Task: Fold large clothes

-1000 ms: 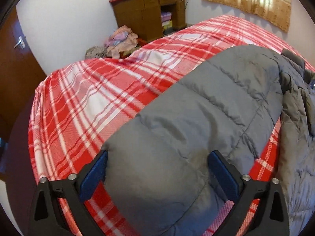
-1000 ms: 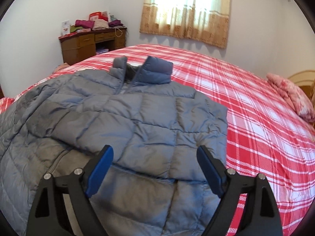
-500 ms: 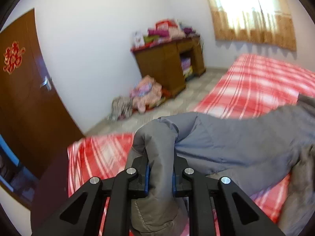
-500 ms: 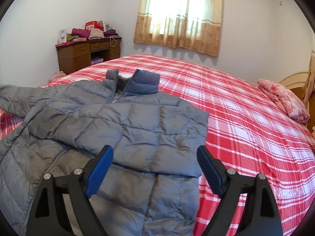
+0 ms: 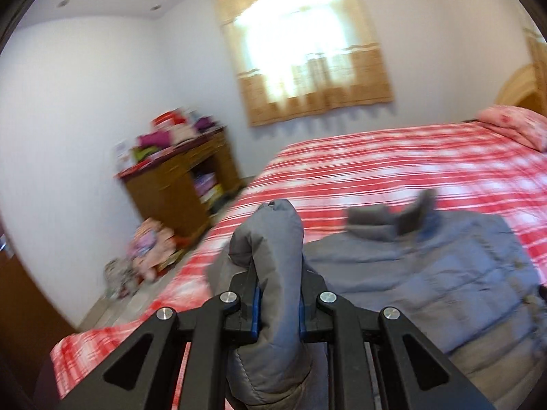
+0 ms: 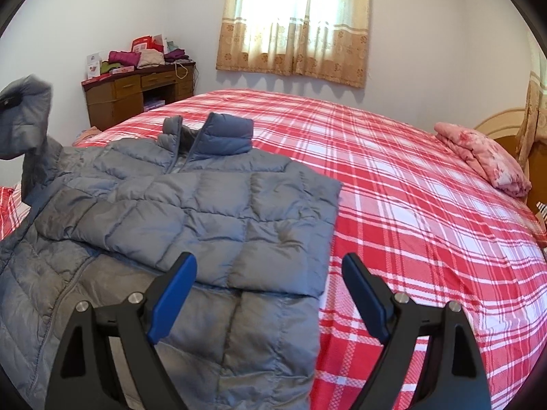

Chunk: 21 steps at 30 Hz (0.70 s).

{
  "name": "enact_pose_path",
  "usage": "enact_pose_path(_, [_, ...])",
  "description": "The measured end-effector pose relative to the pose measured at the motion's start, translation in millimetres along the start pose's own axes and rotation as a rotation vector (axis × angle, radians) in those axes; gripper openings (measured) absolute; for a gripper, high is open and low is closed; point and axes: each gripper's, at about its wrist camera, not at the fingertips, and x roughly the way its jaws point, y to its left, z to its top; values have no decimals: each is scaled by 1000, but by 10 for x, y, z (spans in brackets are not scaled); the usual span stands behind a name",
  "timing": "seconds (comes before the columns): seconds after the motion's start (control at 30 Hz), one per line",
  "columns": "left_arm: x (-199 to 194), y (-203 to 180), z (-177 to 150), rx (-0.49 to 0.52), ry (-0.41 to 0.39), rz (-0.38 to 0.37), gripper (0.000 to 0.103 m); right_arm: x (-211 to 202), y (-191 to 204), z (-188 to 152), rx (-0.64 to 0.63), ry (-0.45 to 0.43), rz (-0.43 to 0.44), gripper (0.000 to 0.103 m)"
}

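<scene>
A grey puffer jacket (image 6: 191,212) lies on the red plaid bed (image 6: 410,205), collar toward the window, with its right sleeve folded across the chest. My left gripper (image 5: 277,311) is shut on the jacket's left sleeve (image 5: 273,249) and holds it raised above the bed. The raised sleeve also shows at the far left of the right wrist view (image 6: 27,116). The jacket body lies to the right in the left wrist view (image 5: 427,273). My right gripper (image 6: 270,294) is open and empty, above the jacket's lower right part.
A wooden desk (image 6: 136,95) piled with clothes stands by the far wall left of the bed. A heap of clothes (image 5: 147,253) lies on the floor beside it. A pink pillow (image 6: 485,157) rests at the headboard. A curtained window (image 6: 294,24) is behind.
My left gripper closed on the sleeve and lifted it off the bed, swinging toward the jacket body. My right gripper stayed open and rose slightly.
</scene>
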Motion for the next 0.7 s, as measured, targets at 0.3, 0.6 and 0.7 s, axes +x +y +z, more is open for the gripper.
enact_pose_path(0.3, [97, -1360, 67, 126, 2, -125, 76, 84, -177, -105, 56, 33, 9, 89])
enact_pose_path(0.6, [-66, -1367, 71, 96, -100, -115, 88, 62, -332, -46, 76, 84, 37, 93])
enact_pose_path(0.7, [78, -935, -65, 15, -87, -57, 94, 19, -336, 127, 113, 79, 85, 100])
